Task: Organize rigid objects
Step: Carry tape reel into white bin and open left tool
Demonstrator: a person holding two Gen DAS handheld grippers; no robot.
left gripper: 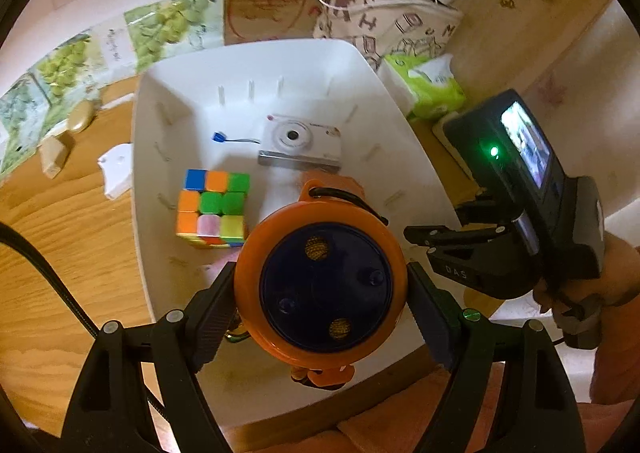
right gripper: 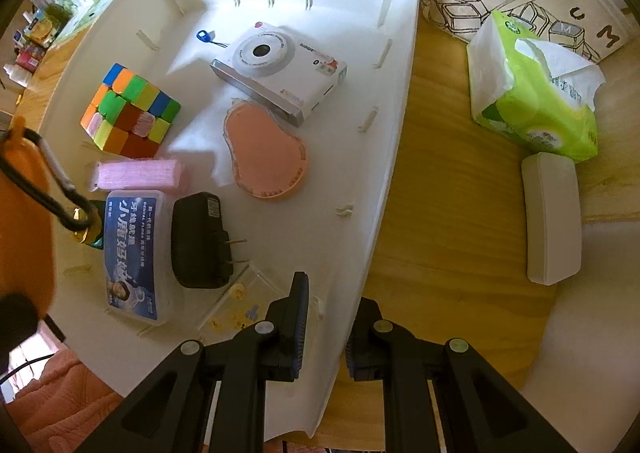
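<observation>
While the left tool (left gripper: 320,289) pinches a round orange speaker with a dark blue face (left gripper: 320,285) above the white plastic bin (left gripper: 400,157), the right tool (right gripper: 326,329) clamps that bin's rim at four o'clock; inside, a multicoloured puzzle cube (left gripper: 212,207) sits at ten o'clock and a white compact camera (left gripper: 300,145) at twelve o'clock.

Both wrist fisheyes look steeply down at close range into the white plastic bin (left gripper: 400,125) (right gripper: 400,65), sharing its white compact camera (left gripper: 300,143) (right gripper: 280,69) and multicoloured puzzle cube (left gripper: 212,207) (right gripper: 128,111).
</observation>
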